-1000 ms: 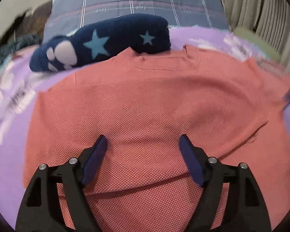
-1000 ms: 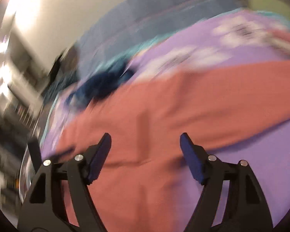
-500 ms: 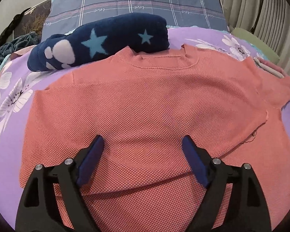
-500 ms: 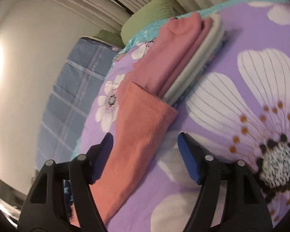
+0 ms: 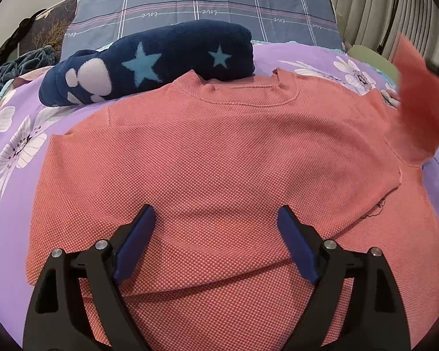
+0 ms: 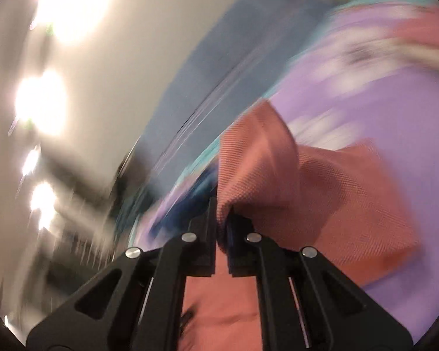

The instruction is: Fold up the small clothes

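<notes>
While blurred, right hand-held gripper point(image 6: 222, 219) pinches sweater point(image 6: 322, 199) | bedspread point(image 6: 380, 102) smeared

We see a navy star-patterned blanket point(image 5: 149, 64) rolled on the purple floral bedsheet point(image 5: 11, 152), a grey plaid pillow point(image 5: 202, 3) behind it.

Purple floral bed point(image 5: 11, 152): coral shirt point(image 5: 219, 158) (flat), navy starred blanket point(image 5: 149, 64).

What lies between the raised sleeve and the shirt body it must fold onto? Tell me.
Nothing visible. The right gripper is shut on the sleeve, lifted at the coral shirt right edge. The shirt's chest lies bare; the navy star blanket only touches the collar, and the open left gripper hovers over the hem.
</notes>
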A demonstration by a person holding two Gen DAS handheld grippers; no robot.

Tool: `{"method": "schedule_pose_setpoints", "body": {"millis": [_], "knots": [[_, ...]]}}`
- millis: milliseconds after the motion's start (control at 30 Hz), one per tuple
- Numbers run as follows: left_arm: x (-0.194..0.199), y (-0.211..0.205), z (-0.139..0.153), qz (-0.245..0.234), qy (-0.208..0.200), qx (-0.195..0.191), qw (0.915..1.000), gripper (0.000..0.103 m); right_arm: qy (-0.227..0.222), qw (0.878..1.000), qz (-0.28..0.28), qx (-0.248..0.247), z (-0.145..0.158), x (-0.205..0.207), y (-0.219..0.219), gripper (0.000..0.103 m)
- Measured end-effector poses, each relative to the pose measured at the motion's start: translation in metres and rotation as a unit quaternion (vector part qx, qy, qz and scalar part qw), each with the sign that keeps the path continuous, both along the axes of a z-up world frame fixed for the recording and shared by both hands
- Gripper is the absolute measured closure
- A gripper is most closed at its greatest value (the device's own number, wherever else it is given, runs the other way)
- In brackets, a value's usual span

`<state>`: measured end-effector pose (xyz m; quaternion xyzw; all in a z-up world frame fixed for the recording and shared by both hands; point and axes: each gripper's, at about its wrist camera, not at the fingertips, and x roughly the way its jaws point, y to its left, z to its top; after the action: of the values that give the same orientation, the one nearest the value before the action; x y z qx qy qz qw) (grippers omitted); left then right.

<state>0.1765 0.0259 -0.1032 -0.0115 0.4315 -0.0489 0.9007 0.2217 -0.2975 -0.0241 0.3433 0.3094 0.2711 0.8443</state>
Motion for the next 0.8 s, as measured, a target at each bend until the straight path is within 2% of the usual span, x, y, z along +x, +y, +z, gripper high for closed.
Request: {"method": "schedule_pose_setpoints", "body": {"millis": [67,100,200,300,333,400,467,500,567,600,633,667,700,800], "knots": [[0.000,0.001,0.000,-0.001,-0.001,-0.004,1.0000,0.016,-0.007,0.995,0.087,-0.039,-0.005,-0.005,0.060,0.096],[0.000,0.001,0.000,-0.001,-0.001,-0.007,1.0000,0.016,-0.007,0.988,0.121,-0.097,-0.016,-0.011,0.096,0.096],[0.000,0.004,0.000,-0.004,-0.002,-0.018,0.9998,0.015,0.018,0.972,0.138,-0.187,-0.049,-0.016,0.133,0.089],[0.000,0.006,0.001,-0.006,-0.003,-0.028,0.9996,0.014,0.069,0.971,0.151,-0.172,-0.077,-0.017,0.135,0.084],[0.000,0.006,0.001,-0.006,-0.003,-0.030,0.9995,0.014,0.072,0.971,0.150,-0.170,-0.079,-0.016,0.132,0.077],[-0.002,0.008,0.002,-0.008,-0.007,-0.041,0.9991,0.013,0.061,0.972,0.152,-0.166,-0.080,-0.027,0.130,0.075],[-0.006,0.014,0.007,-0.015,-0.015,-0.076,0.9969,0.014,0.050,0.973,0.155,-0.163,-0.079,-0.031,0.129,0.069],[-0.009,0.020,0.010,-0.022,-0.016,-0.124,0.9919,0.014,0.040,0.974,0.156,-0.162,-0.084,-0.043,0.126,0.069],[-0.014,0.027,0.013,-0.041,-0.016,-0.215,0.9756,0.014,0.036,0.974,0.156,-0.161,-0.086,-0.041,0.125,0.067],[-0.014,0.029,0.013,-0.053,-0.012,-0.271,0.9611,0.014,0.037,0.974,0.158,-0.157,-0.085,-0.036,0.126,0.067],[-0.013,0.029,0.012,-0.058,-0.007,-0.297,0.9531,0.014,0.037,0.975,0.160,-0.151,-0.084,-0.033,0.125,0.065],[-0.011,0.026,0.011,-0.060,0.000,-0.311,0.9485,0.014,0.037,0.975,0.162,-0.146,-0.085,-0.031,0.125,0.065],[-0.006,0.022,0.008,-0.056,0.012,-0.314,0.9477,0.014,0.036,0.976,0.162,-0.143,-0.086,-0.031,0.124,0.064],[0.004,0.015,0.004,-0.041,0.023,-0.300,0.9526,0.014,0.033,0.976,0.163,-0.144,-0.086,-0.032,0.124,0.063]]}}
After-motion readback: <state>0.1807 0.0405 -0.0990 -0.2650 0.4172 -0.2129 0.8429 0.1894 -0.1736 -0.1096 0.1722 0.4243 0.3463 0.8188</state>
